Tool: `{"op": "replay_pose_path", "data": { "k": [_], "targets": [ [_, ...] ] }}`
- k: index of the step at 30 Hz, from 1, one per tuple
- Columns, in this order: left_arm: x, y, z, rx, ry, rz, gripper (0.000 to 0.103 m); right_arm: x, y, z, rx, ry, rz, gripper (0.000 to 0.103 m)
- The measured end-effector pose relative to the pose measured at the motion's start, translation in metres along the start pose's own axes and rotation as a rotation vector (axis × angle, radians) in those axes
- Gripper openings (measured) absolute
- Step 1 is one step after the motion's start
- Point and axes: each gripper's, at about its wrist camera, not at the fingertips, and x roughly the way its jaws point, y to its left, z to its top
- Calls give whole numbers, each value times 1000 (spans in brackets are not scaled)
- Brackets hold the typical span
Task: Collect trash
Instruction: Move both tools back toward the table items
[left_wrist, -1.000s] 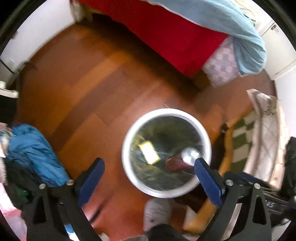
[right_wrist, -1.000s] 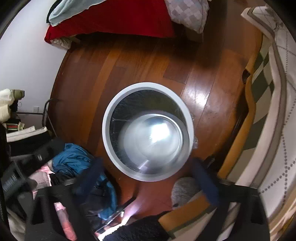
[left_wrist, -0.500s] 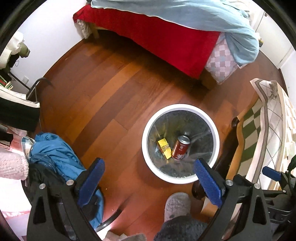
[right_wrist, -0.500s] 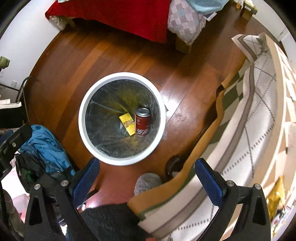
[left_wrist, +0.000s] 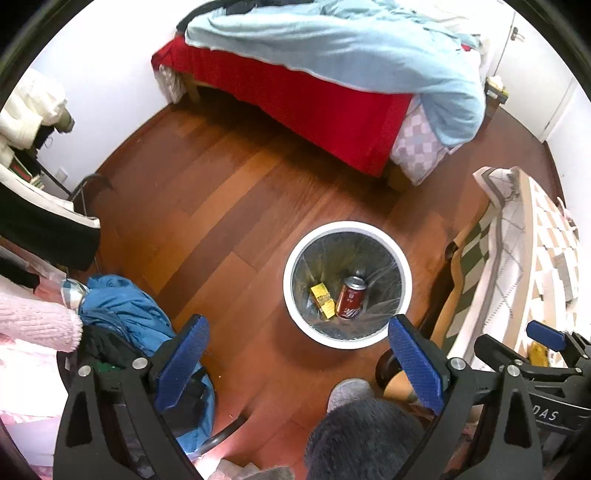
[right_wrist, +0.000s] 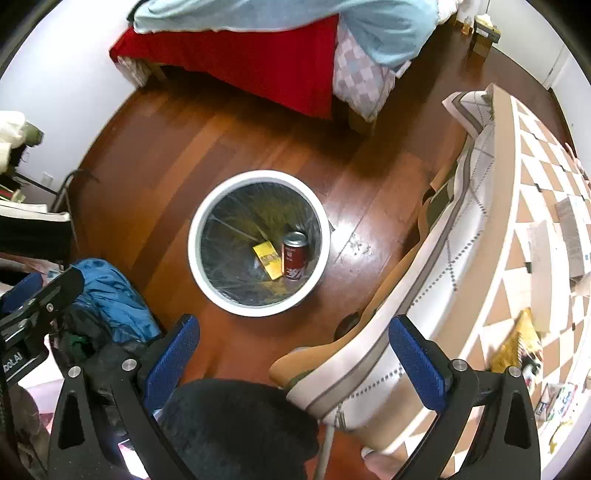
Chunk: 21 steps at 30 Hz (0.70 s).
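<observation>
Both grippers have risen from the white bin (right_wrist: 258, 310), fingers apart and empty; only the right view shows the tabletop (right_wrist: 546, 206).

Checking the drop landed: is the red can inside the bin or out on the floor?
Inside. The red can sits at the bottom of the white bin, beside a yellow packet.

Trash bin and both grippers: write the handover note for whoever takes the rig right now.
Left gripper: open, empty, above the floor near the bin.
Right gripper: open, empty, beside the table edge.
White trash bin stands on the wooden floor; inside lie a red soda can and a yellow packet.
Done: those two pieces are binned.
Left: likely the yellow wrapper and other litter on the checkered table; judge what else counts as trash.
</observation>
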Motion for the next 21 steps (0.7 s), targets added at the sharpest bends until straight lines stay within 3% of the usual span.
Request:
{"op": "replay_pose_path", "data": {
  "k": [14, 21],
  "targets": [
    [-112, -31, -24, 67, -173, -12, 99, -137, -23, -51, 47, -210, 126, 103],
    [-135, -80, -41, 126, -227, -67, 99, -191, -72, -87, 174, -304, 171, 103]
  ]
}}
